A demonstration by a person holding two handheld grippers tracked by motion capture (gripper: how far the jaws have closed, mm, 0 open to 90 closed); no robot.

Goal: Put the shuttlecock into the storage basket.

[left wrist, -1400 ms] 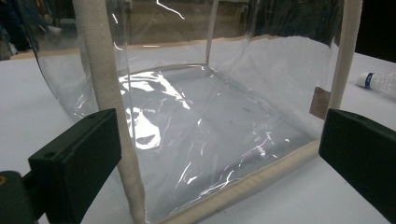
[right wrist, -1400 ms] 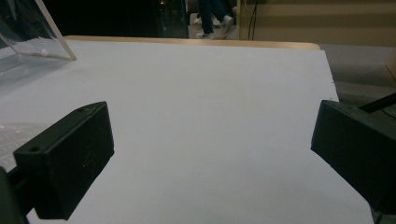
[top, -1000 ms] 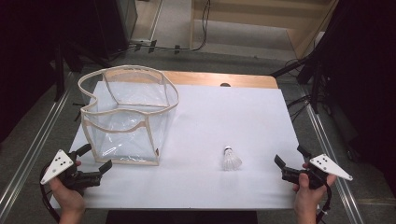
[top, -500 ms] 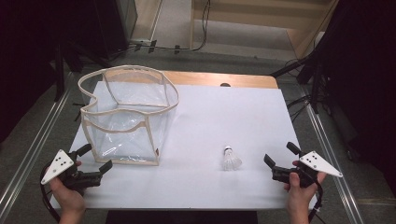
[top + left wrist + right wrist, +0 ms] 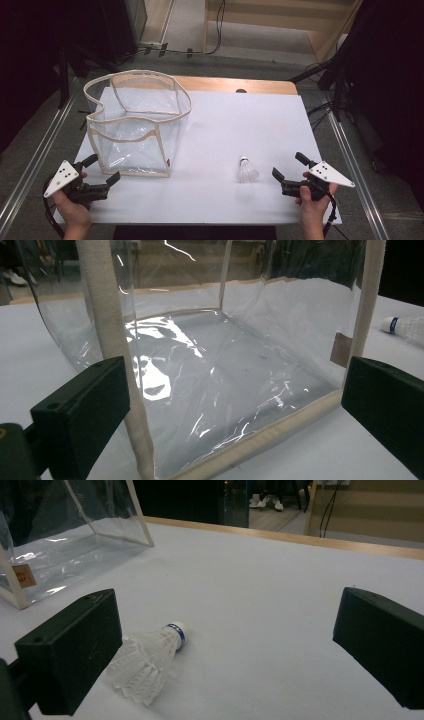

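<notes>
A white shuttlecock (image 5: 247, 171) (image 5: 148, 660) lies on its side on the white table, cork end pointing away from me. My right gripper (image 5: 290, 172) (image 5: 225, 655) is open just to its right, low over the table, jaws wide apart and nothing between them. A clear plastic bag with beige trim (image 5: 137, 127) (image 5: 225, 375) stands open at the left. My left gripper (image 5: 102, 170) (image 5: 235, 410) is open at the bag's near left corner, its jaws on either side of the bag's front face without gripping it. The shuttlecock (image 5: 405, 327) also shows far right in the left gripper view.
The white table sheet (image 5: 240, 120) spreads out beyond the shuttlecock, with a wooden table edge (image 5: 235, 84) at the back. Metal rails (image 5: 350, 160) run along both sides. Cables and dark stands crowd the floor behind.
My right gripper has slid left along the front of the table, closer to the shuttlecock. The left gripper, bag and shuttlecock have stayed put.
</notes>
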